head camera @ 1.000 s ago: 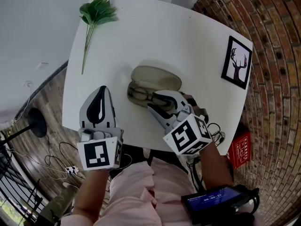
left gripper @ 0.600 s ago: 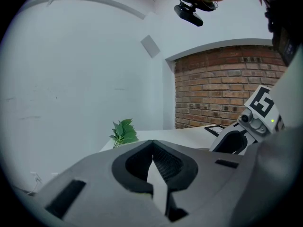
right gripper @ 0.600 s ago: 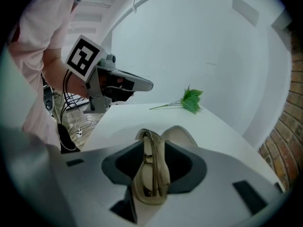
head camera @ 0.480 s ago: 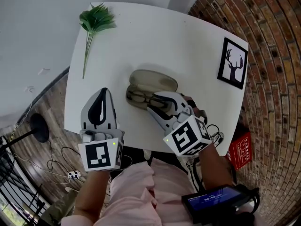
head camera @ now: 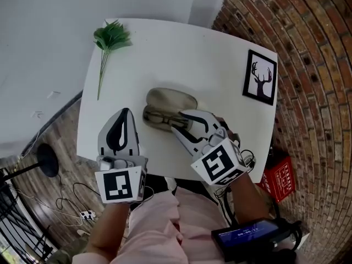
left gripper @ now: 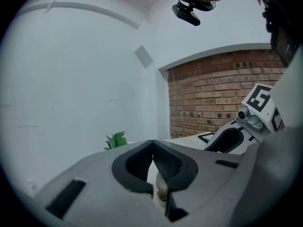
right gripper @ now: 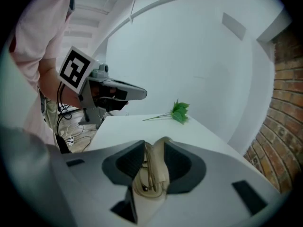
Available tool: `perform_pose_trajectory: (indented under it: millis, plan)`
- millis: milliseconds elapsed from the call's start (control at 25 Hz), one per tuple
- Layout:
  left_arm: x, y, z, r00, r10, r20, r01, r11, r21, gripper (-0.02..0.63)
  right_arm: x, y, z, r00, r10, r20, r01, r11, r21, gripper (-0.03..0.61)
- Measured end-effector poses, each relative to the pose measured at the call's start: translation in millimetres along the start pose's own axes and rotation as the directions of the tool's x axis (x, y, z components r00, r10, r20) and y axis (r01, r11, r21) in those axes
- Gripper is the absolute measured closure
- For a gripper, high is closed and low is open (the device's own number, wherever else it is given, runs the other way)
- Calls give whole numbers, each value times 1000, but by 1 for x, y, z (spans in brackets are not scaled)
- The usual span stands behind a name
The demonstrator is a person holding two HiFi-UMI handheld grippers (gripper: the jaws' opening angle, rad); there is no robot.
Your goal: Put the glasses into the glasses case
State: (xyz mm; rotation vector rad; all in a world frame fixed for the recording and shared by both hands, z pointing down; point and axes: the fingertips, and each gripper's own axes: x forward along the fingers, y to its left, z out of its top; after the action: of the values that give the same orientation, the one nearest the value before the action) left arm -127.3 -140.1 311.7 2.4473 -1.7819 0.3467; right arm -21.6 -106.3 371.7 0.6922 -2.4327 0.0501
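Little changes on the table [head camera: 165, 48] over the last second; only our viewpoint drifts. Our right gripper [head camera: 180, 119] keeps its jaws narrowed onto what looks like the right end of the glasses [head camera: 158, 116], which lie in the lower half of the open glasses case [head camera: 171, 97]. Our left gripper [head camera: 122, 113] hangs over the table's near edge, jaws together, empty. We judge the thin metal frame light and easily bent, so we grip at the hinge, never the lenses; the light case may slide.
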Motion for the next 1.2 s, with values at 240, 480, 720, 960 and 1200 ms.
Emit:
perform_pose_trajectory:
  millis: [240,480,720,960,1200]
  plan:
    - [-9,-19,38,996,-10,86,8,1000,29,604,-34,-14,39,986,-80,149,69,994,80,456]
    - [-23,-43,91,985,-29,171,22,999,41,604,-81,-29,91,926,-222,307,180,971,160,495]
    - [-30,-59,144,959,-49,279,26,996,85,604,-126,-40,135,842,-344,416,285,938,199,545]
    - [-35,-63,169,940,-49,336,18,995,96,604,-144,-45,152,800,-385,461,316,923,221,572]
    - [-33,-67,165,941,-57,334,29,996,89,604,-154,-55,148,781,-424,457,338,904,262,572]
